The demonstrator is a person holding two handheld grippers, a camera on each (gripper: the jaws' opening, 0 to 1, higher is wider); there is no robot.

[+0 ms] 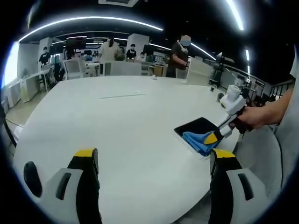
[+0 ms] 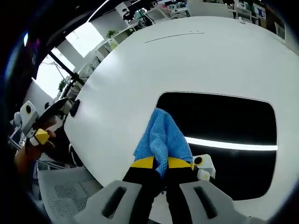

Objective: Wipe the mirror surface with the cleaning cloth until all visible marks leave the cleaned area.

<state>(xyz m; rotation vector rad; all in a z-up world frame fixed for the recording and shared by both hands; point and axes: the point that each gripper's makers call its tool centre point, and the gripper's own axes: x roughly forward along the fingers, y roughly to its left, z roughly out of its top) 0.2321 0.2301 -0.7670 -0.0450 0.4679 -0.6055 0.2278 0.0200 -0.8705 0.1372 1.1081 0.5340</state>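
Observation:
A dark rectangular mirror (image 2: 233, 126) lies flat on the white table (image 2: 140, 70) and reflects a ceiling light strip. My right gripper (image 2: 160, 163) is shut on a blue cleaning cloth (image 2: 162, 135), which rests on the mirror's left edge. In the left gripper view the mirror (image 1: 198, 127) lies near the table's right edge, with the blue cloth (image 1: 198, 141) on it, pinched by the right gripper (image 1: 214, 138) in a person's hand. My left gripper (image 1: 153, 161) hovers open above the table with nothing between its jaws.
The white table (image 1: 117, 121) is wide and round-edged. A grey chair (image 2: 65, 191) stands below the table edge. Several people, desks and chairs stand far behind the table (image 1: 112, 51). A person's hand holding the left gripper (image 2: 35, 130) shows at the left.

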